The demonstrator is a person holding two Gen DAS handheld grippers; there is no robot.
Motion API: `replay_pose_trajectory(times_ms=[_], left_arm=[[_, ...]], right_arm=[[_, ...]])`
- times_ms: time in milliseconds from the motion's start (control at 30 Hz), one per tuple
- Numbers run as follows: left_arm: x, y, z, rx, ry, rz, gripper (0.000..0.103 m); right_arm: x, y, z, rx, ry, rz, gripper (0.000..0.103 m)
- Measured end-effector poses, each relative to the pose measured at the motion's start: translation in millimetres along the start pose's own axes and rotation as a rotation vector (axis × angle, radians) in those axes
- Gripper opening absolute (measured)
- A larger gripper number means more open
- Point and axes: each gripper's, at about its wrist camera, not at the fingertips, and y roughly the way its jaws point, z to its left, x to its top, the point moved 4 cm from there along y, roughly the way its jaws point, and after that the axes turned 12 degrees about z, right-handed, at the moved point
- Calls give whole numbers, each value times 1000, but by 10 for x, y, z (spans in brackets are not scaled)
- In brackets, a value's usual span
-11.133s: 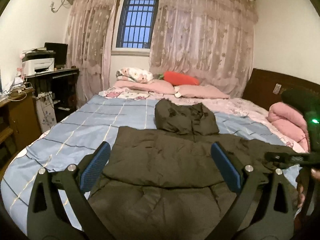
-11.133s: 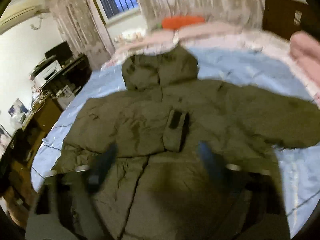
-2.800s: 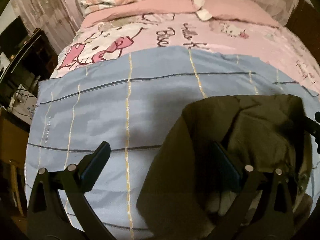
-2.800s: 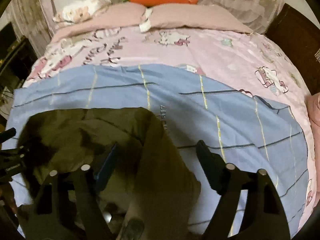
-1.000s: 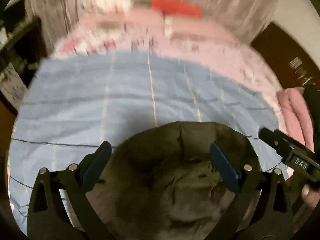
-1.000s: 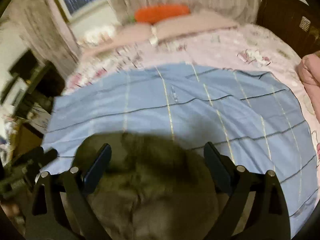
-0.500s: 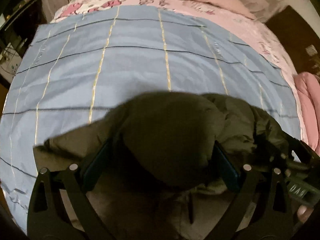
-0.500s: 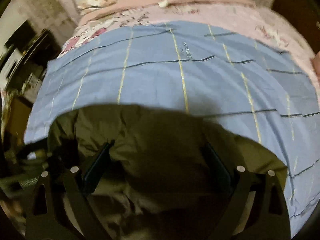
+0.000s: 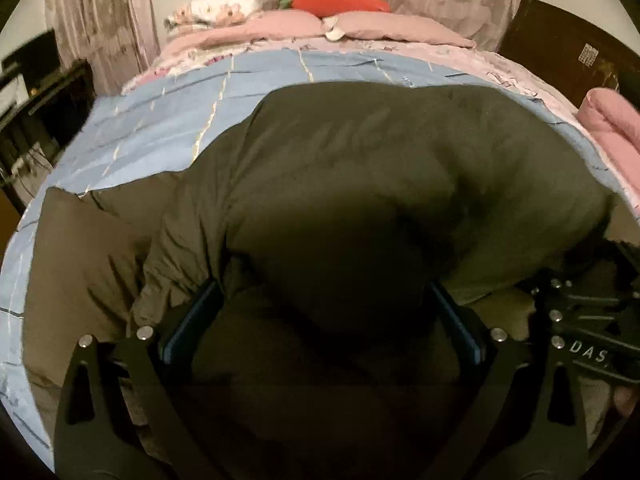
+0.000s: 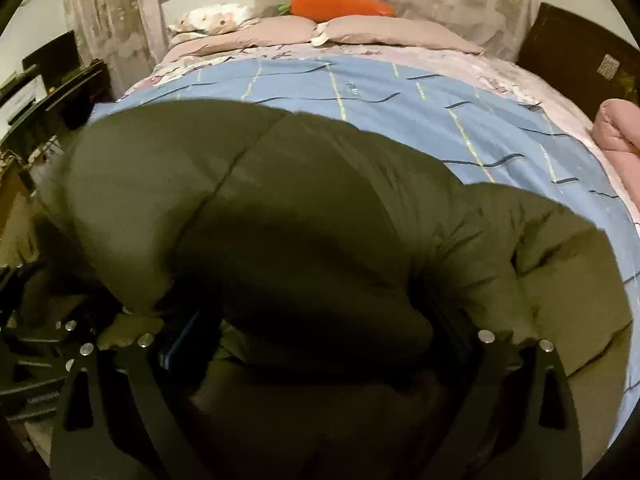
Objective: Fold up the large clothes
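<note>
A dark olive padded jacket (image 9: 360, 160) lies bunched on the blue checked bedsheet (image 9: 160, 128), its thick folded bulk rising over both grippers. My left gripper (image 9: 324, 320) is open, jaws wide apart, with the jacket's fold pressed down between and over the blue pads (image 9: 188, 320). In the right wrist view the jacket (image 10: 280, 200) covers my right gripper (image 10: 318, 336) the same way, and that gripper is open too. The right gripper's body (image 9: 580, 320) sits close at the left view's right edge. The left gripper's body (image 10: 40, 360) shows at the right view's left edge.
Pink pillows (image 9: 352, 28) and an orange carrot plush (image 9: 340, 0) lie at the bed's far end. A dark desk with equipment (image 9: 36, 92) stands left of the bed. A dark headboard (image 9: 560, 44) and a rolled pink blanket (image 9: 612, 120) are on the right.
The jacket's upper part has been drawn toward me and doubled over the rest. It now fills most of both views and buries the fingers. Both cameras have tilted up toward the pillows.
</note>
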Motion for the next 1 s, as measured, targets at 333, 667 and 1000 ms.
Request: replay_pose_trajectory(times_ms=[333, 667, 1000], left_arm=[[-139, -355, 54, -44, -30, -20, 100], [-650, -533, -56, -41, -32, -88, 100], [-788, -179, -31, -59, -31, -50, 100]], right_arm=[[-133, -337, -22, 7, 59, -16, 95], [-658, -608, -45, 27, 72, -83, 96], [-744, -167, -19, -14, 44, 11, 97]])
